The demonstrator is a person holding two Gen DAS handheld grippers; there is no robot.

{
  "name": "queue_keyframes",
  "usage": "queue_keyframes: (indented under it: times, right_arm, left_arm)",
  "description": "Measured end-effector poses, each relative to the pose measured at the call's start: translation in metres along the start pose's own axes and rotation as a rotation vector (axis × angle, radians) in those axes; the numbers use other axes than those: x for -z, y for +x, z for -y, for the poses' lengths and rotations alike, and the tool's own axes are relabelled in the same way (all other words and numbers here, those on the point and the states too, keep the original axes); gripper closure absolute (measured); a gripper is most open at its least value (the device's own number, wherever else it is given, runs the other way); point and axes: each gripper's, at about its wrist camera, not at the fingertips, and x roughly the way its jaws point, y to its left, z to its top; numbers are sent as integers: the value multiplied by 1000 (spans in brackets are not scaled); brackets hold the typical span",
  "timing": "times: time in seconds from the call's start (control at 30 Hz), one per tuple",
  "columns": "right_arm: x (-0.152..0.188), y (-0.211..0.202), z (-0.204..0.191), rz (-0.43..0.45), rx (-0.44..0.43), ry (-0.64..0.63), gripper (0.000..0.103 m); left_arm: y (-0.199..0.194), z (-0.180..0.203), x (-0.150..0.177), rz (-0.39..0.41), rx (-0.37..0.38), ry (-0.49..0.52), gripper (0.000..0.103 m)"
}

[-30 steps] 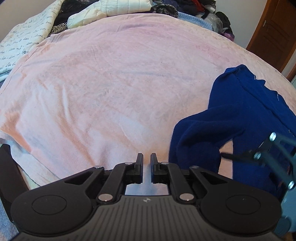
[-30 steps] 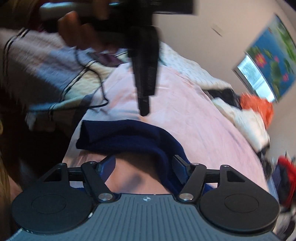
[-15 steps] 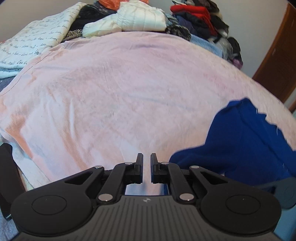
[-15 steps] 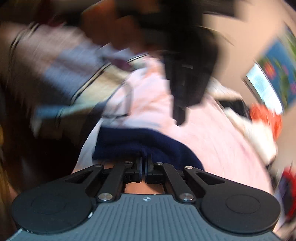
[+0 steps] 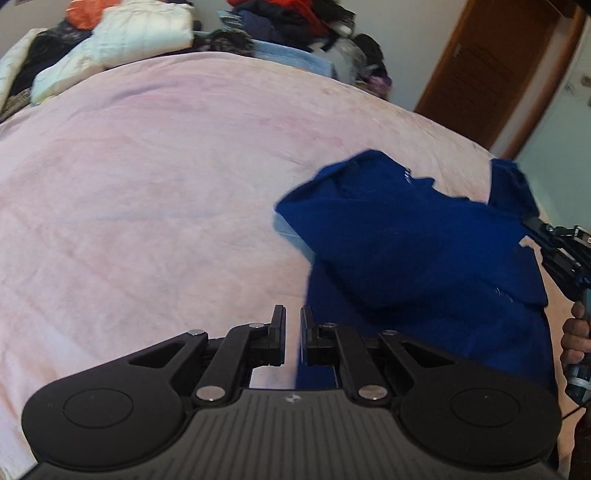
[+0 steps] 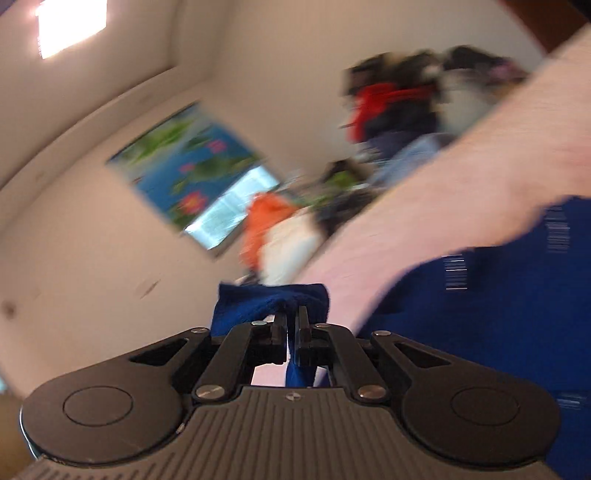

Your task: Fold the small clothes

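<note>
Left wrist view. We see a pink blanket (image 5: 155,192) covering the bed from the near edge to the far side. A pile of clothes (image 5: 207,33) lines its far edge against a pale wall, and a brown wooden door (image 5: 491,66) stands at far right. The blue garment (image 5: 417,251) lies bunched on the right part of the blanket, near its right edge; the left and middle of the blanket lie bare. Our left gripper (image 5: 292,328) is clenched with only a narrow slit between its fingers, holding nothing, just left of the garment's near edge. At the right border, the right gripper (image 5: 532,225) holds a corner of the garment.

Right wrist view. The picture is blurred and tilted. Our right gripper (image 6: 292,325) is grasping a fold of the blue garment (image 6: 273,299), raised above the blanket (image 6: 443,177). A flower painting (image 6: 184,166) hangs on the far wall above a window (image 6: 229,214).
</note>
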Motion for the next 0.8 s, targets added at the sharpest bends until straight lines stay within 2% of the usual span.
queue_keyframes:
  times: [0.07,0.2,0.27,0.33,0.4,0.5,0.6,0.7,0.8]
  right_arm:
    - [2,-20,29,-14,114,39,96]
    - [26,-31,65,-79,277,76,85]
    - [34,-28,70,-110,334,56,74]
    - [39,-30,71,-110,336,40,47]
    - [39,-31,66,-93,314,35,37]
    - [22,-32,66,-63,330,41,36]
    - [1,-15,72,-27,384,51,37]
    - [-10,9,66,-12,463,-38,36]
    - [-11,40,58,-42,555,-176,29]
  left_arm:
    - [15,21,0,-27,22,51,96]
    - [38,52,-4,-64,48,113,96]
    - [45,63,-7,-66,39,139,96]
    - [50,70,-11,-59,25,162,96]
    - [53,74,-13,-57,26,168,96]
    - [57,80,-18,-65,47,188,96]
    - [63,95,-20,-64,69,227,96]
    - [76,116,-26,-63,89,257,96]
    - [93,136,-37,-55,129,260,96]
